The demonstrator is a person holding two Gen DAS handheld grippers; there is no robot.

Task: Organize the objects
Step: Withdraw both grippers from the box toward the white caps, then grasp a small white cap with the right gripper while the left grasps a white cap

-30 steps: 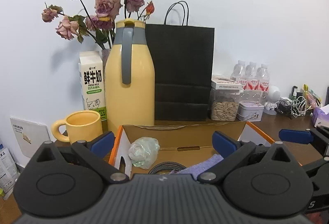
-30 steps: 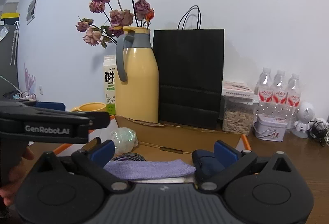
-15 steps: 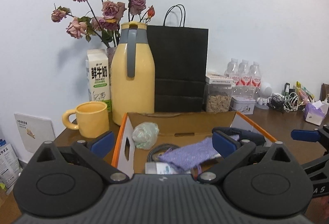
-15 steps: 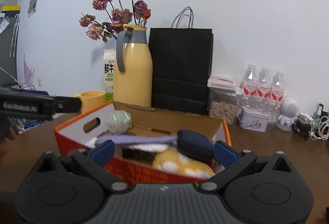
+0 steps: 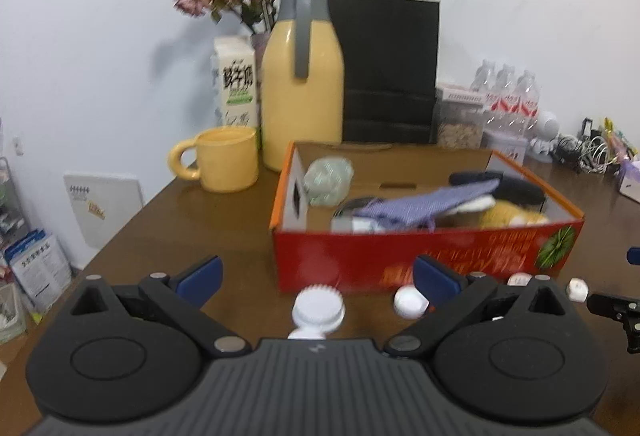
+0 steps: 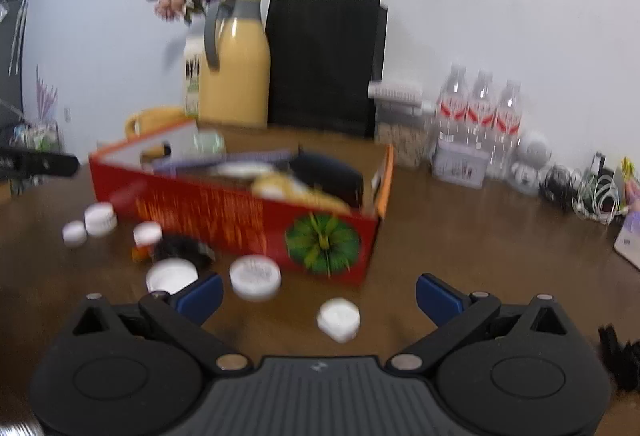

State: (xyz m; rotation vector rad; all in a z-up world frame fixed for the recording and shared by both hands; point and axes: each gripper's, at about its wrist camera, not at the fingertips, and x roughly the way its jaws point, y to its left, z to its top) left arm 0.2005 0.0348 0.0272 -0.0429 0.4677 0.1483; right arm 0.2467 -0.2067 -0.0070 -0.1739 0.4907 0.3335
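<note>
A red cardboard box [image 5: 424, 256] [image 6: 224, 214] stands on the brown table, holding a purple cloth [image 5: 424, 202], a pale green bundle [image 5: 327, 175], a dark pouch [image 6: 326, 176] and a yellow plush. Several small white jars lie on the table before it: a ridged-cap jar [image 5: 318, 310], a round one [image 5: 409, 302], a flat lidded one [image 6: 255, 276] and a small one [image 6: 338, 318]. My left gripper [image 5: 318, 278] is open, back from the box, over the ridged-cap jar. My right gripper [image 6: 318, 292] is open and empty, near the box's right corner.
Behind the box stand a yellow thermos [image 5: 302, 76], a yellow mug [image 5: 226, 158], a milk carton [image 5: 236, 82], dried roses, a black paper bag [image 5: 386, 68], a seed jar and water bottles [image 6: 482, 112]. Cables and a tissue pack lie far right. The table edge drops off at the left.
Both grippers have pulled back and away from above the box; the box's red front and the white jars on the table have come into view. Both views are motion-blurred.
</note>
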